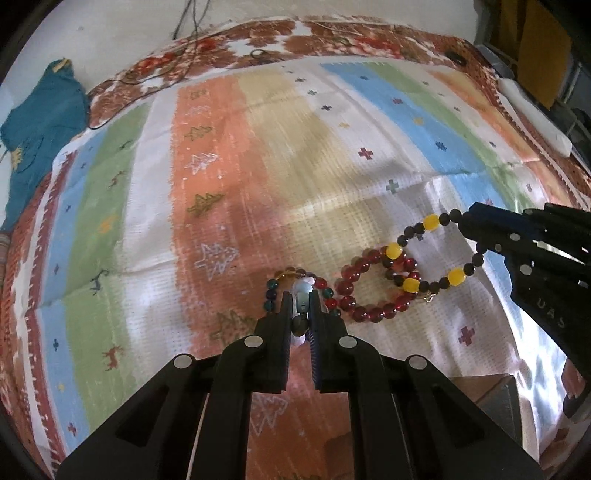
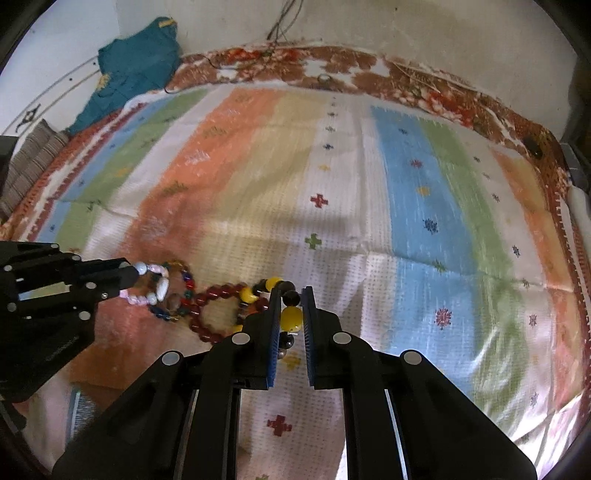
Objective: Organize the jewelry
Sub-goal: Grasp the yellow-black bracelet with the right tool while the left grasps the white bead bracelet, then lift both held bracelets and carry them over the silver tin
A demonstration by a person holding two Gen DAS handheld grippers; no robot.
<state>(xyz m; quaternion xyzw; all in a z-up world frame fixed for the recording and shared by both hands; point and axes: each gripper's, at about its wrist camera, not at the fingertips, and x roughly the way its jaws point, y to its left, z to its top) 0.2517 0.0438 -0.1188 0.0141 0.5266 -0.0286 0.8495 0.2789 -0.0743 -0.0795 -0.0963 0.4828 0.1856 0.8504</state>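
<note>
My left gripper (image 1: 300, 295) is shut on a pale white-and-pink bead bracelet (image 1: 302, 291), which also shows in the right wrist view (image 2: 157, 286). A multicolour bead bracelet (image 1: 275, 286) lies under it on the striped cloth. A dark red bead bracelet (image 1: 369, 310) lies just to the right. My right gripper (image 2: 290, 291) is shut on a black-and-yellow bead bracelet (image 2: 291, 317), which in the left wrist view (image 1: 430, 223) hangs over the red one. The right gripper (image 1: 469, 229) comes in from the right there.
A striped patterned cloth (image 1: 258, 166) covers a bed with a red floral sheet (image 1: 332, 37). A teal garment (image 1: 40, 122) lies at the far left. A brown box edge (image 1: 491, 391) sits near right. Cables (image 1: 192, 22) hang on the wall.
</note>
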